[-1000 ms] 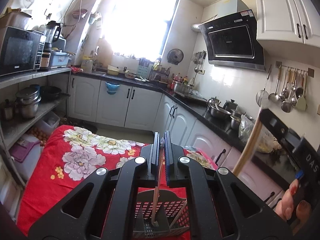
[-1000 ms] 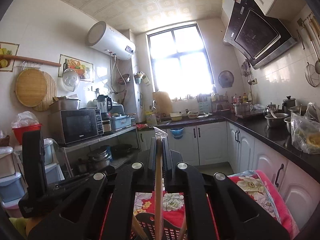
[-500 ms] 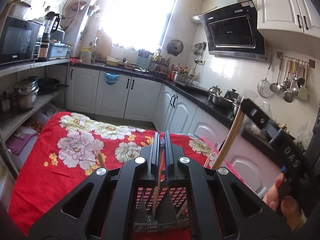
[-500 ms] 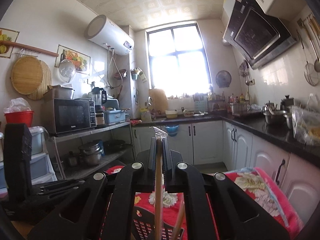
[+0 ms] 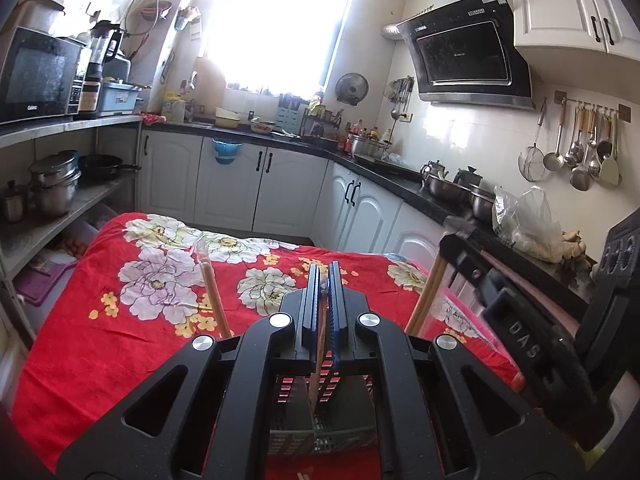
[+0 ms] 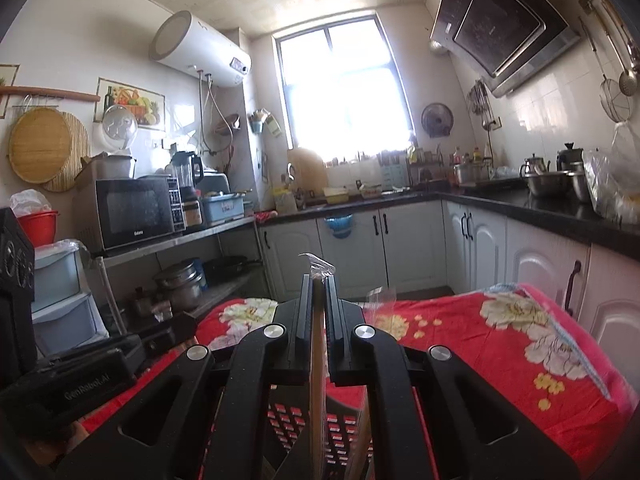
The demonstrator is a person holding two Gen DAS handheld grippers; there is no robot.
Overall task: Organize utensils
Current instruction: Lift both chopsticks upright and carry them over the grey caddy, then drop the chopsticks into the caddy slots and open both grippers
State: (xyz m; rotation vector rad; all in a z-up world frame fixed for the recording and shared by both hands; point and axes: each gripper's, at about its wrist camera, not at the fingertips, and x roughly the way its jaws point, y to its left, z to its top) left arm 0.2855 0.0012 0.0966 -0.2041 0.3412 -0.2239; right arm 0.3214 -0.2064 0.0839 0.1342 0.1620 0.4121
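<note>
My left gripper is shut on a thin pair of wooden chopsticks whose lower end stands inside a dark perforated utensil basket right beneath it. Another wrapped pair leans up out of the basket's left side. At the right, my right gripper holds its own chopsticks slanting down toward the basket. In the right wrist view, the right gripper is shut on chopsticks in a clear wrapper over the basket. The left gripper shows at the left.
The basket stands on a table under a red flowered cloth. White cabinets with a dark worktop run behind and along the right. Shelves with pots and a microwave line the left.
Both grippers have sunk toward the basket with their chopsticks still held. The tablecloth now fills more of both views.
</note>
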